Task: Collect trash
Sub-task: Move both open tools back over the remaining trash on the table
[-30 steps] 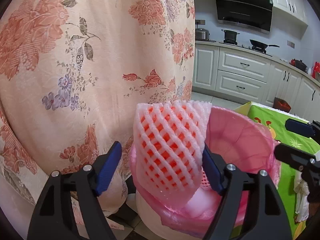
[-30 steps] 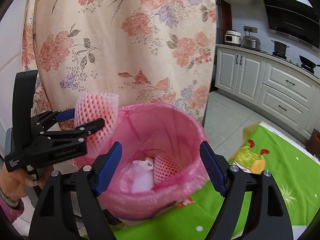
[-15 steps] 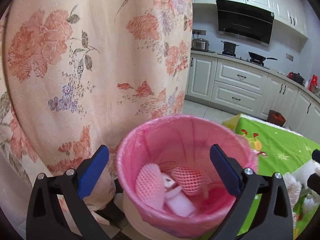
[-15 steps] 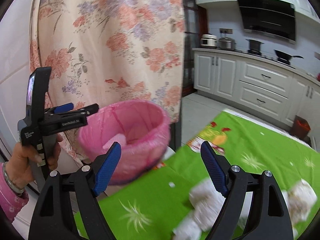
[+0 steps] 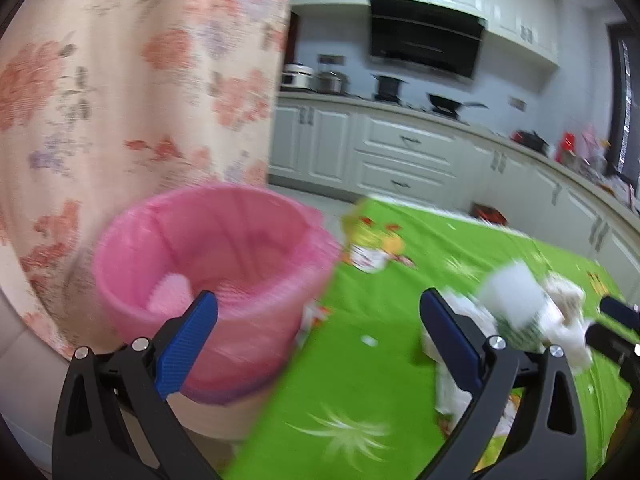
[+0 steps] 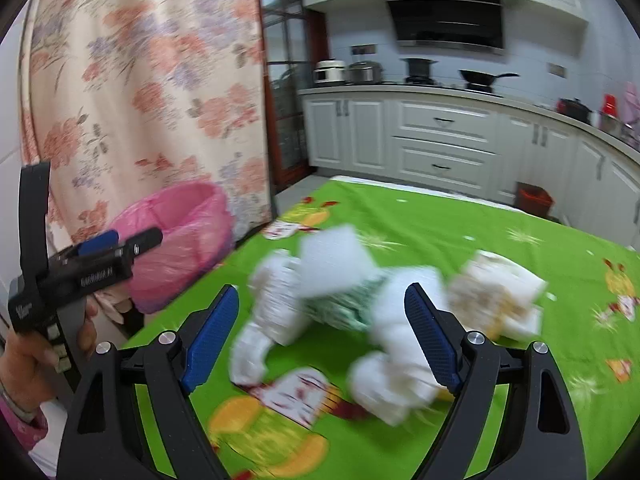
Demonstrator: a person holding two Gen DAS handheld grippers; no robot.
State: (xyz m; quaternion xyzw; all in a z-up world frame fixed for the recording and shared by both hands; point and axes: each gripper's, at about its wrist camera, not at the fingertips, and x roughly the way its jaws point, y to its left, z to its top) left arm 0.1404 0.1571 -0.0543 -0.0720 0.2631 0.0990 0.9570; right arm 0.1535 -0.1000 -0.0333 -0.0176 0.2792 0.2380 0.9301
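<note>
We held both grippers spread and empty: the left gripper (image 5: 318,332) just beside the pink-lined bin (image 5: 216,264), the right gripper (image 6: 322,332), jaws just widened, over the white trash pile (image 6: 360,304) on the green tablecloth (image 6: 460,220) near that bin.

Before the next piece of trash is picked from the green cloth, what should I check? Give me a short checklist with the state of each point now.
1. Left tool empty, jaws wide: ok.
2. Right tool empty, jaws wide; they have just been opening: ok.
3. Trash left on the cloth: ok, white pieces lie ahead of the right tool.
4. Bin upright, bag open: ok.
5. Room left in the bin: ok, only a foam net shows low inside.
6. Which piece is easiest to grip: cannot tell, pile blurred.
</note>
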